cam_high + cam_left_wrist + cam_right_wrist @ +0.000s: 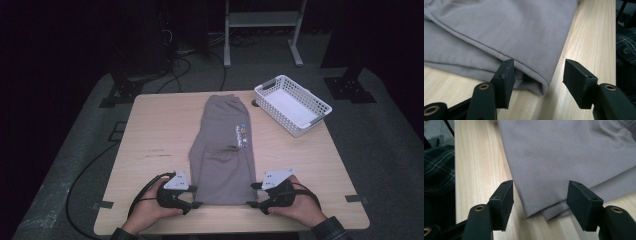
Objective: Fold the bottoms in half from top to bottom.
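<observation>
Two tools sit at the near end of a folded grey garment that lies lengthwise down the middle of the tabletop. Left tool is at the garment's near left corner, jaws apart, with the hemmed corner between them but not pinched. Right tool is at the near right corner, jaws also apart, with the layered corner lying between them untouched. One white basket stands at the far right of the tabletop, well apart from the garment's near end.
</observation>
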A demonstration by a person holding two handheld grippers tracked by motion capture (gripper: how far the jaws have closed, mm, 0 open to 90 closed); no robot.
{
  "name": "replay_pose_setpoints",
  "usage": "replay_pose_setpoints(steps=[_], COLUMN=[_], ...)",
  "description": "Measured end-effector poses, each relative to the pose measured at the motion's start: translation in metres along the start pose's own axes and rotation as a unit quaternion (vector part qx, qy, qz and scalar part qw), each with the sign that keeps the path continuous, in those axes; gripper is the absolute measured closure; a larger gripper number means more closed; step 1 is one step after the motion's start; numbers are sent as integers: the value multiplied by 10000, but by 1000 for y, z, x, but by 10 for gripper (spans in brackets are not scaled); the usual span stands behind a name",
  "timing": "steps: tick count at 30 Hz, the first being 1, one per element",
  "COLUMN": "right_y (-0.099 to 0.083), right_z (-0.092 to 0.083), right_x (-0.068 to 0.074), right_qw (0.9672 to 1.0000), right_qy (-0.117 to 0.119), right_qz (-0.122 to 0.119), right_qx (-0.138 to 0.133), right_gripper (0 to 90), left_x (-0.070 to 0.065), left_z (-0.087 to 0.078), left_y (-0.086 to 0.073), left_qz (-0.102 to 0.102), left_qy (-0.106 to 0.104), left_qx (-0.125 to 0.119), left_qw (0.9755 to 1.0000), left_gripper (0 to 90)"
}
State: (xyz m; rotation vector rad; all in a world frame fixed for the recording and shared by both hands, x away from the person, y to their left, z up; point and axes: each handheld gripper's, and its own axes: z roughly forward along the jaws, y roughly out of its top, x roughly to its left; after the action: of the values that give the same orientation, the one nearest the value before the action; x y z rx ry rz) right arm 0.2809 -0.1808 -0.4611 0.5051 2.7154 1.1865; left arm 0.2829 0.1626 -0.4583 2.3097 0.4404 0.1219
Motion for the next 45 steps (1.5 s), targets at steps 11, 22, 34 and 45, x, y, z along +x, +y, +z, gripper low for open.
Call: replay_pose_setpoints(steps=[11, 22, 34, 45], right_y=[0, -4, -3, -3], right_z=[20, 19, 17, 17], right_x=[-1, -7, -14, -15], right_qw=[9994, 9996, 9992, 9995], right_qy=[-78, -203, -261, -200], right_qz=[-241, -185, -213, -118], right_qx=[238, 116, 199, 191], right_gripper=[361, 573, 804, 804], left_x=[-1, -2, -3, 5], left_z=[7, 6, 8, 28], left_y=[-1, 1, 11, 12], left_qz=[86, 132, 458, 676], left_qy=[27, 125, 267, 126], left_qx=[98, 20, -135, 318], left_qw=[9999, 9998, 9985, 9971], left_gripper=[379, 358, 346, 357])
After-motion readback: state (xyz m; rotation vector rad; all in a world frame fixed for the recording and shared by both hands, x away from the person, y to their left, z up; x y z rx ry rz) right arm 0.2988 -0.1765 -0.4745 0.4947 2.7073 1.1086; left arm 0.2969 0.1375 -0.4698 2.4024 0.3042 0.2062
